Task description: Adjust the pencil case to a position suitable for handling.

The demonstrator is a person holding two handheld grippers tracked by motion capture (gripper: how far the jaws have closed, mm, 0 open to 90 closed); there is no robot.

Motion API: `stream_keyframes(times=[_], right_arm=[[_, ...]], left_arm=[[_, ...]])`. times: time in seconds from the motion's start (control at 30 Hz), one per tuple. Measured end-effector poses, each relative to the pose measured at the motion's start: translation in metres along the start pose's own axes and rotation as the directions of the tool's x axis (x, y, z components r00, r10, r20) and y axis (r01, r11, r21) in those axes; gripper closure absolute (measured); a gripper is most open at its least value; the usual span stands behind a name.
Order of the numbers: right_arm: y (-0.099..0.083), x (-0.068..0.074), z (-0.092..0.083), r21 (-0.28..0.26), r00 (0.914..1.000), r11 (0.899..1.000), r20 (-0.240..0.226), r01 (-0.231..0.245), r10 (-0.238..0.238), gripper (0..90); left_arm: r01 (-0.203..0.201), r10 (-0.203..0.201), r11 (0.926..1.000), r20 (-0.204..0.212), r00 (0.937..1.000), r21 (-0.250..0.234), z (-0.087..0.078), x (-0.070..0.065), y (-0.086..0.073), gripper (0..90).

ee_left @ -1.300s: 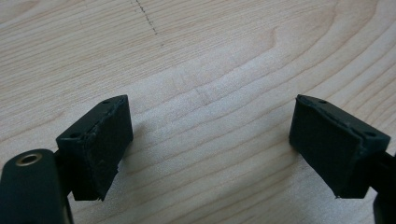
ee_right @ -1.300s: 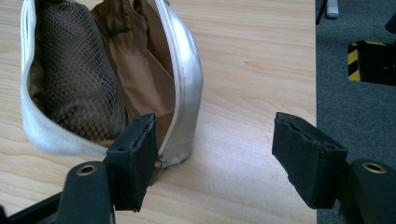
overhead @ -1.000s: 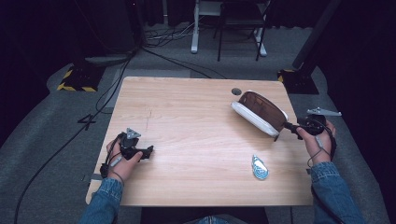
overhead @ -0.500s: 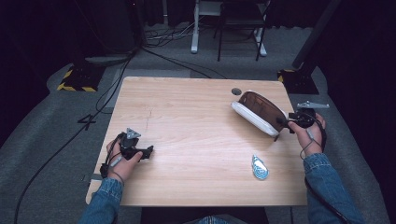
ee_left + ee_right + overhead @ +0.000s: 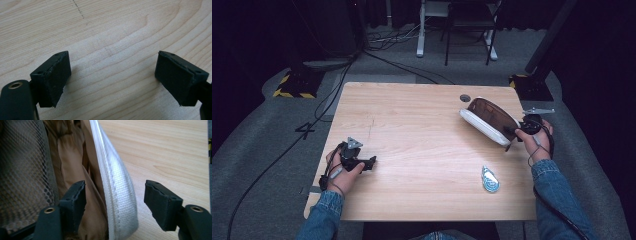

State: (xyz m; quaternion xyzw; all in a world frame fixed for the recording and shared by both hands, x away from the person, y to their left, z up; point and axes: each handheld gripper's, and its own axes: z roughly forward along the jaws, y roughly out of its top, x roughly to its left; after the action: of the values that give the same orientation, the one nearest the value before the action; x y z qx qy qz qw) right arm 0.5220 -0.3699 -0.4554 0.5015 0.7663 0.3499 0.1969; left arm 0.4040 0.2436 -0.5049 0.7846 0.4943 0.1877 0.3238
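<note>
closing in on shoe [image 5: 488,119] near table [image 5: 412,125] right edge; right gripper [image 5: 112,205] jaws narrowing, straddling stiff white sole rim, not pinching yet; looking light, upper soft; left gripper [image 5: 112,80] resting spread.

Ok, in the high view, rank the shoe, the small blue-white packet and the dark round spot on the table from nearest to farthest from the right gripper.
1. Shoe: its heel rim sits between the open jaws of the right gripper.
2. Small blue-white packet: nearer the person, toward the table's front edge.
3. Dark round spot: beyond the shoe's toe, toward the far edge.
</note>
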Motion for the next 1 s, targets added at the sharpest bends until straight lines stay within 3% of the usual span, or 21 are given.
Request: stream_keyframes(times=[0.43, 0.6, 0.73, 1.0], right_arm=[[-0.002, 0.001, 0.011, 0.051, 0.9998, 0.999, 0.007, 0.020, -0.020, 49.0], [-0.002, -0.001, 0.012, 0.065, 0.9994, 0.997, -0.015, 0.032, -0.032, 59.7], [-0.001, 0.001, 0.013, 0.080, 0.9985, 0.996, -0.042, 0.039, -0.036, 76.2], [0.002, 0.006, 0.013, 0.096, 0.9968, 0.994, -0.059, 0.058, -0.053, 85.5]], left_arm=[[0.001, -0.001, 1.0000, 0.002, 1.0000, 0.000, 0.000, 0.000, 0.000, 13.8], [0.000, 0.000, 1.0000, 0.001, 1.0000, -0.001, 0.000, 0.000, 0.000, 13.8], [-0.001, 0.001, 1.0000, -0.001, 1.0000, 0.000, -0.001, 0.000, -0.001, 13.9], [-0.001, 0.001, 1.0000, -0.001, 1.0000, 0.000, -0.001, 0.000, -0.001, 13.9]])
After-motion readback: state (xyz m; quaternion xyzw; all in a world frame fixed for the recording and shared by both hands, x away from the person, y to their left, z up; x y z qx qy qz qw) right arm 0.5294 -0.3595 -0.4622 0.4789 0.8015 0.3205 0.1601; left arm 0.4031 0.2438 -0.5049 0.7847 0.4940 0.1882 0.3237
